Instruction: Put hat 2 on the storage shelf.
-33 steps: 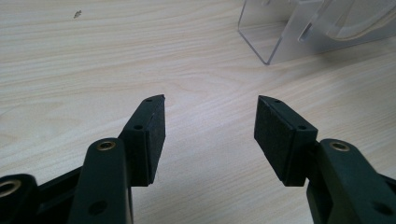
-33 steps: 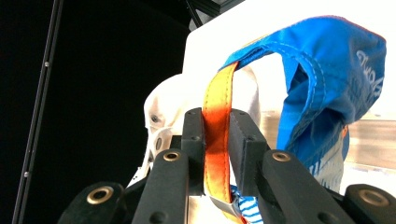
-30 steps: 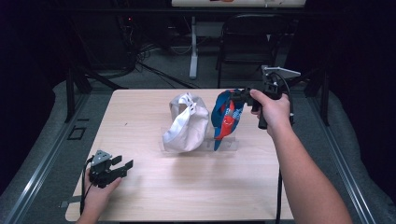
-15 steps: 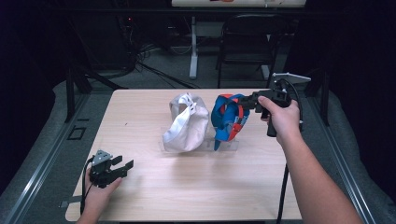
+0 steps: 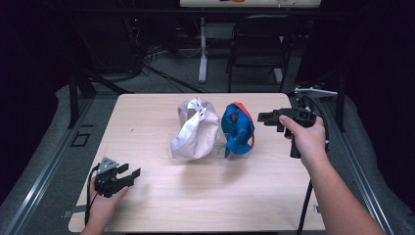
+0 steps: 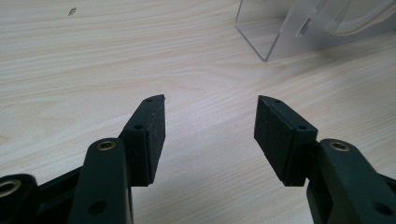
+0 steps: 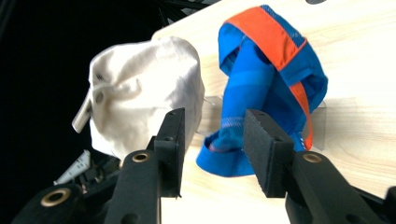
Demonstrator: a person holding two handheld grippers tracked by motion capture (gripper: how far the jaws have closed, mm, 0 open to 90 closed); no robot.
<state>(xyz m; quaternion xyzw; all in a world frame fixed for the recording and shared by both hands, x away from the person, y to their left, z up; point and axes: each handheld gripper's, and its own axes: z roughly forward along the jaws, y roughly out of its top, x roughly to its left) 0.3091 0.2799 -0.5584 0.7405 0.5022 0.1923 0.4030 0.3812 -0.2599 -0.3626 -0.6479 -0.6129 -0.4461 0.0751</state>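
At the left edge of the worktop (image 5: 161, 205), near the front corner, the left tongs (image 5: 128, 175) are held low in the left hand (image 5: 103, 201), just over the wood. Their jaws are spread wide, and in the left gripper view nothing is seen between the pads (image 6: 152, 140) but bare wood grain. A corner of a clear stand (image 6: 268, 39) is seen farther off in that view.

Toward the middle of the worktop a white cap (image 5: 195, 129) is propped on the clear stand. Just beside it, to the right, a blue cap (image 5: 238, 128) with an orange band is draped over the same stand; the two caps are close together, though contact cannot be told.

At the right, the right tongs (image 5: 264, 117) are held above the worktop in the right hand (image 5: 306, 139), pointed toward the blue cap and a little apart from it. Their jaws have just been opening and are parted now, with nothing gripped; in the right gripper view the blue cap is seen beyond the gap, untouched by the pads (image 7: 261, 149).
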